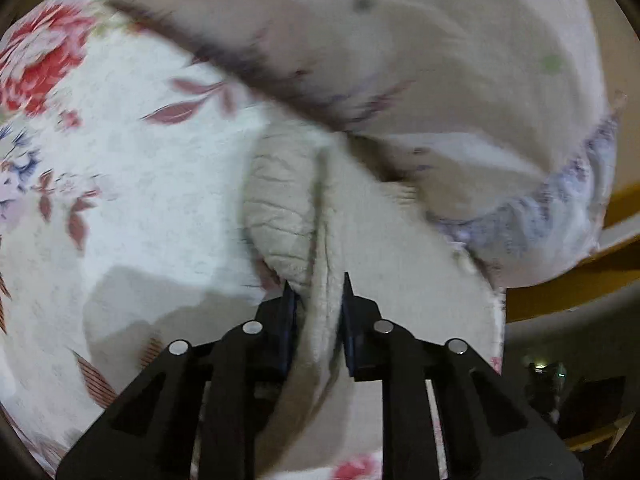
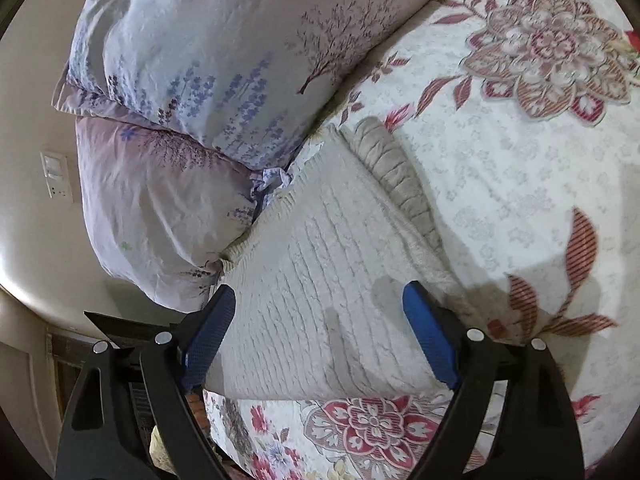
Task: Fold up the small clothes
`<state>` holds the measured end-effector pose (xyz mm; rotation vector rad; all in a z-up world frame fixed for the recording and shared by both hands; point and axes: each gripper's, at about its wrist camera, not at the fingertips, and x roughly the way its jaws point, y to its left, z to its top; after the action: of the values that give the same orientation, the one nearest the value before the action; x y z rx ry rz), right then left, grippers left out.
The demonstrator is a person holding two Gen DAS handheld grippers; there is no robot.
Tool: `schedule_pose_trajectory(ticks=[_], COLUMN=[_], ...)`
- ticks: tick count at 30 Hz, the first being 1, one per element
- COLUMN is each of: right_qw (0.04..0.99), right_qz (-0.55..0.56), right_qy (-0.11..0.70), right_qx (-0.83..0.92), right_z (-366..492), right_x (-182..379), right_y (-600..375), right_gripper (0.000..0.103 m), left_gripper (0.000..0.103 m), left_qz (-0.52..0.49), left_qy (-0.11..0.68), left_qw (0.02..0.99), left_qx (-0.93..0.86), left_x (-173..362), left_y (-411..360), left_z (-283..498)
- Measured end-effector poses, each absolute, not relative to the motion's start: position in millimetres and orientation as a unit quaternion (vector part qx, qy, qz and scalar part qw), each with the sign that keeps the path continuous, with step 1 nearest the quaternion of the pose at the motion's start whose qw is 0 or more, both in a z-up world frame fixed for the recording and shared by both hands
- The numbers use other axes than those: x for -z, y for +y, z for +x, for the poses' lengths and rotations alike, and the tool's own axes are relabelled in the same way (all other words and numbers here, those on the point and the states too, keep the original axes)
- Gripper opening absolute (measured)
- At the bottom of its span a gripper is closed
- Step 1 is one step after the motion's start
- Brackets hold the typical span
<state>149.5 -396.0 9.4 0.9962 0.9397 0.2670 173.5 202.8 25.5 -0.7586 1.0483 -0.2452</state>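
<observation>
A small cream ribbed knit garment [image 2: 320,264] lies on the floral bedspread [image 2: 520,180] beside the pillows, its gathered cuff [image 2: 396,172] on the right side. My right gripper [image 2: 320,296] is open just above the garment, jaws wide apart, holding nothing. In the left wrist view my left gripper [image 1: 318,284] is shut on a fold of the cream garment [image 1: 324,248], which bunches up between the blue pads; the ribbed cuff [image 1: 276,208] lies just ahead to the left. That view is motion-blurred.
Two lilac floral pillows [image 2: 208,64] [image 2: 160,208] lie stacked against the garment's left edge, also in the left wrist view [image 1: 440,60]. The bed edge [image 2: 224,412] drops off near the right gripper's left finger. A wall switch [image 2: 56,174] is at the left.
</observation>
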Motion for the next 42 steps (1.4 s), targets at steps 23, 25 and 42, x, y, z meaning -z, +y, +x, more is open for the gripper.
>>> schedule_pose_trajectory(ticks=[23,25,42], right_qw=[0.742,0.733,0.828], right_qz=[0.395,0.378,0.249], right_qy=[0.521,0.543,0.485], right_qx=[-0.151,-0.157,-0.131], right_z=[211.2,220.6,163.3], right_x=[-8.5,0.3,-33.4], right_y=[-423.8,-409.0,-341.2], right_gripper=[0.097,0.097,0.062], left_gripper=[0.088,0.089,0.067], left_qz=[-0.22,-0.197,-0.079], left_qy=[0.542,0.561,0.499], left_qw=[0.786,0.78,0.849], left_qx=[0.199,0.198,0.153], left_x=[-54.0,-37.3,-58.9], left_y=[-11.3,-25.0,-10.0], left_z=[217.2,217.4,177.5])
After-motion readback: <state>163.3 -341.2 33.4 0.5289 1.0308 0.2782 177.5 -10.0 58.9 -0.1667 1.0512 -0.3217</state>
